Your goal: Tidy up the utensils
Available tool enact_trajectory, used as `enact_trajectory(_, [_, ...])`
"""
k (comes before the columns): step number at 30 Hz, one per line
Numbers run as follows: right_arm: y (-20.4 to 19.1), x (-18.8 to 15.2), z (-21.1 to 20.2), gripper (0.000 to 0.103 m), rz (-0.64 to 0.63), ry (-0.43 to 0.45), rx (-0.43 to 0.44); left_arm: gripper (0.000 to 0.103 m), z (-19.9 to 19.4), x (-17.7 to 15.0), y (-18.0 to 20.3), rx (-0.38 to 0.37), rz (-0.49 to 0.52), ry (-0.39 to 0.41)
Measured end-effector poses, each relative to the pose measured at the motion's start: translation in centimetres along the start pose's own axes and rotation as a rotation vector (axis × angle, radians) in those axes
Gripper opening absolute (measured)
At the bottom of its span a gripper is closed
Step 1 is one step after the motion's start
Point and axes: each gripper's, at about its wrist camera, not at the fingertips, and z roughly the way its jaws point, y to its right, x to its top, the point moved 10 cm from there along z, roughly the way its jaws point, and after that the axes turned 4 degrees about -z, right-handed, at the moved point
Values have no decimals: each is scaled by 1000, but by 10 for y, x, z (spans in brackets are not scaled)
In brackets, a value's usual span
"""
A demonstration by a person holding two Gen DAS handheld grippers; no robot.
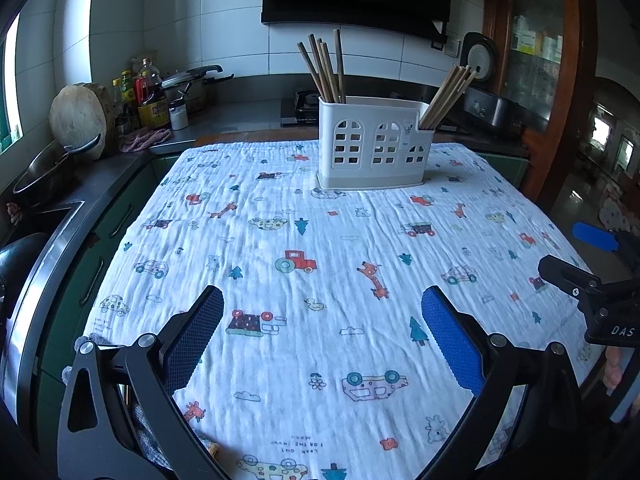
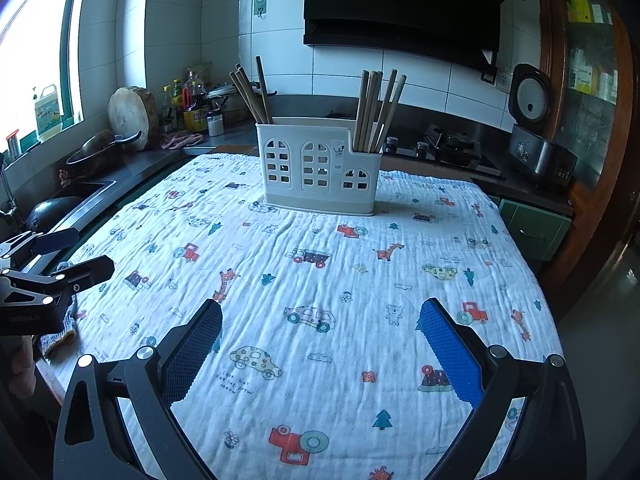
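Observation:
A white utensil holder (image 1: pixel 374 148) (image 2: pixel 318 170) with window cutouts stands at the far middle of the printed cloth (image 1: pixel 320 280) (image 2: pixel 320 280). Several wooden chopsticks (image 1: pixel 324 68) (image 2: pixel 252 92) stand in its left compartment and several more chopsticks (image 1: pixel 448 96) (image 2: pixel 378 108) in its right one. My left gripper (image 1: pixel 322 340) is open and empty above the near cloth. My right gripper (image 2: pixel 320 350) is open and empty too. The right gripper also shows at the right edge of the left wrist view (image 1: pixel 580 260), and the left gripper at the left edge of the right wrist view (image 2: pixel 68 256).
A counter on the left holds a wok (image 2: pixel 96 150), a wooden chopping block (image 2: pixel 130 116), oil bottles (image 2: pixel 194 98) and a pot (image 1: pixel 192 88). A gas stove (image 2: pixel 448 144) and a rice cooker (image 2: pixel 536 136) stand behind the table. A sink (image 2: pixel 86 190) lies at the left.

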Motion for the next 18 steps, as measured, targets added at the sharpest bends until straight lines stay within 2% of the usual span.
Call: enact_trajectory(18, [0,1,-1,96,3,2,4,98,0,-1,4,-3,9,2])
